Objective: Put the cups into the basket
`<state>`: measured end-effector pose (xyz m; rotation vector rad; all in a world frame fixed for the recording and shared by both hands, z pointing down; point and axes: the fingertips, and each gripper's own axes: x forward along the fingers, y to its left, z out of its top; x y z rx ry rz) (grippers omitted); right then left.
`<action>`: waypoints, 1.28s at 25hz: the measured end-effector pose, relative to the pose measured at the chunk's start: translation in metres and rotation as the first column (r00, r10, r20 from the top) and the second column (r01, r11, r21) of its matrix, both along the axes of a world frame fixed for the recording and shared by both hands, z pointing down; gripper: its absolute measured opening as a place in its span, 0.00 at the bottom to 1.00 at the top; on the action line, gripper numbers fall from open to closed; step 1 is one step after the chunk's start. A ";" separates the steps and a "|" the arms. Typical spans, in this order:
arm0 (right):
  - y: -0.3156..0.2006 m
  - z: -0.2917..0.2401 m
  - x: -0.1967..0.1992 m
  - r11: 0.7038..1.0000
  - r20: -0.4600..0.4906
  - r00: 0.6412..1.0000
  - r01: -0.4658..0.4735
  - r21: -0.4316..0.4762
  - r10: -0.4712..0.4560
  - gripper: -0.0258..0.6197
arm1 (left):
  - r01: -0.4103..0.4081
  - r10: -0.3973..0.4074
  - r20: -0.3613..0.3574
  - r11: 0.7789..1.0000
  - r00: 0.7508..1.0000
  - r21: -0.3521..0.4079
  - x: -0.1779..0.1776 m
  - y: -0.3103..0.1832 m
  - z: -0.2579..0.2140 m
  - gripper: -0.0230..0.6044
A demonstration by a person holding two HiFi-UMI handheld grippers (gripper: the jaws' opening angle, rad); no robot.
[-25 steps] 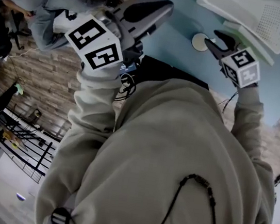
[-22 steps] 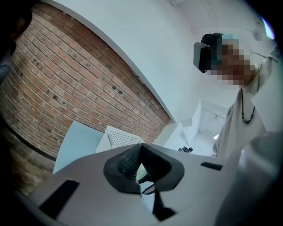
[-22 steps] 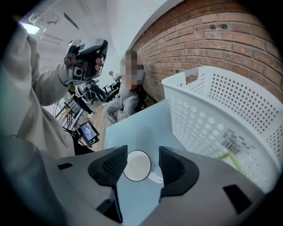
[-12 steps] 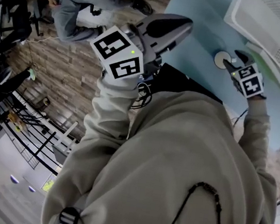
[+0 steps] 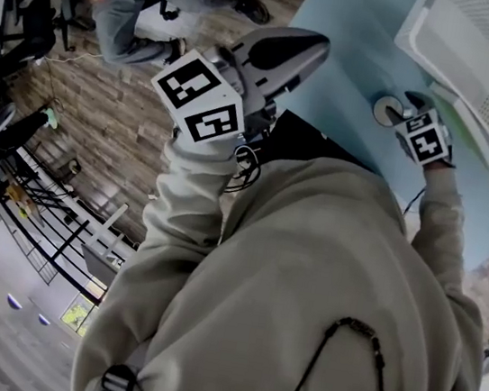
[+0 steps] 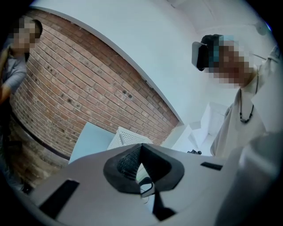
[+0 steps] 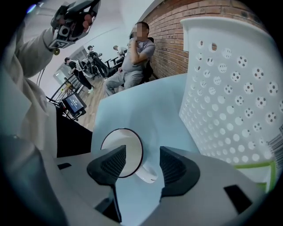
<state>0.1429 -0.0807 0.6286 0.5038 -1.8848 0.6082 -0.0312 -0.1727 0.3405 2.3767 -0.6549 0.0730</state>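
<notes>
White cup [image 7: 127, 150] sits straight ahead of my right gripper [image 7: 143, 164], mouth toward its jaws, which have just been opening and stand spread around it; basket [image 7: 230, 88] just to its right, left gripper [image 5: 303, 44] pressed together, well apart.

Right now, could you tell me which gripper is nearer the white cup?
Right: the right gripper hovers just above the cup, jaws open; the left gripper is held up far from it.

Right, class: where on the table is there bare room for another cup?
Bare table beyond the cup, alongside the basket, up to the far edge. Crowded: between cup and basket, where the open right gripper hangs.
</notes>
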 end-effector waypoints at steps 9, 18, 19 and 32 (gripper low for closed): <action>-0.003 0.027 -0.001 1.000 -0.044 0.999 0.024 -0.001 -0.024 0.36 | 0.044 -0.044 0.003 0.999 0.999 -0.024 -0.012 0.000 0.014 0.03; -0.002 0.026 -0.006 0.997 -0.078 0.995 0.058 0.042 -0.054 0.11 | 0.039 -0.039 0.001 0.999 0.999 -0.022 -0.009 -0.002 0.011 0.03; -0.001 0.026 -0.006 0.997 -0.079 0.995 0.061 0.042 -0.057 0.11 | 0.039 -0.039 0.001 0.999 0.999 -0.022 -0.009 -0.002 0.011 0.03; 0.004 0.029 -0.003 0.998 -0.085 0.995 0.058 0.025 -0.056 0.11 | 0.031 -0.031 -0.001 0.999 1.000 -0.014 -0.010 0.000 0.012 0.03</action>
